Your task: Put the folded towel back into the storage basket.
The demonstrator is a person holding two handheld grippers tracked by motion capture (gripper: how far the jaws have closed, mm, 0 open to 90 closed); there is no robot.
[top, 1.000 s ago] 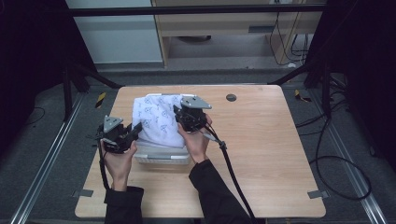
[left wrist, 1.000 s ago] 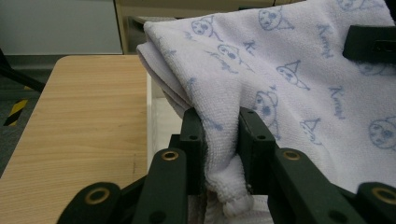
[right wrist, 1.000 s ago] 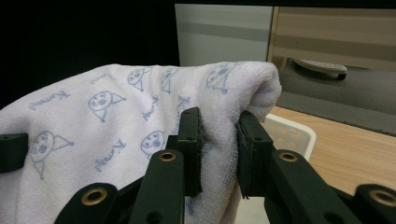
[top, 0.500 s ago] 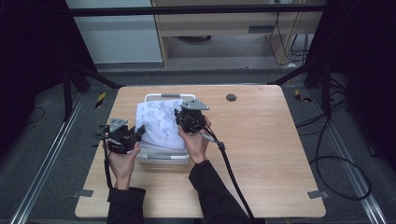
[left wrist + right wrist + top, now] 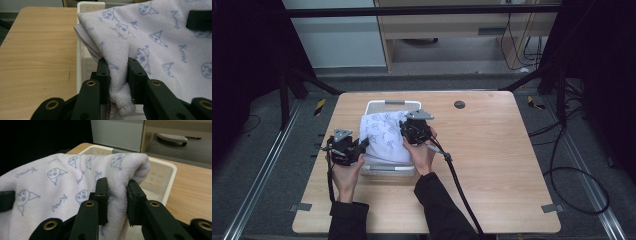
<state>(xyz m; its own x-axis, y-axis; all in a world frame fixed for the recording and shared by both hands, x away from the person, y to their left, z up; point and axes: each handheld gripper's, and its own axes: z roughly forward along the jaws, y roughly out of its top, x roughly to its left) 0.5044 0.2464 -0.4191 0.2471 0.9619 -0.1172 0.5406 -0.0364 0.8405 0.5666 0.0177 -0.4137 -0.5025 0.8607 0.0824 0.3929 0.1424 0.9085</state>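
A white towel [image 5: 384, 136] with blue cartoon prints hangs over a white plastic basket [image 5: 393, 104] in the middle of the table. My left gripper [image 5: 362, 145] is shut on the towel's near left edge; in the left gripper view the towel [image 5: 155, 42] is bunched between the jaws of this gripper [image 5: 118, 75]. My right gripper [image 5: 404, 131] is shut on the towel's right edge; the right gripper view shows a towel [image 5: 62, 180] fold pinched in the right gripper [image 5: 117, 195], above the basket [image 5: 170, 172].
The wooden table [image 5: 502, 160] has a dark round hole [image 5: 459, 104] behind the basket to the right. A black cable [image 5: 457, 175] trails from the right gripper toward the front edge. Dark frame posts stand at the table's far corners.
Both grippers have moved toward the far side, carrying the towel over the basket. The towel now covers more of the basket's near part.
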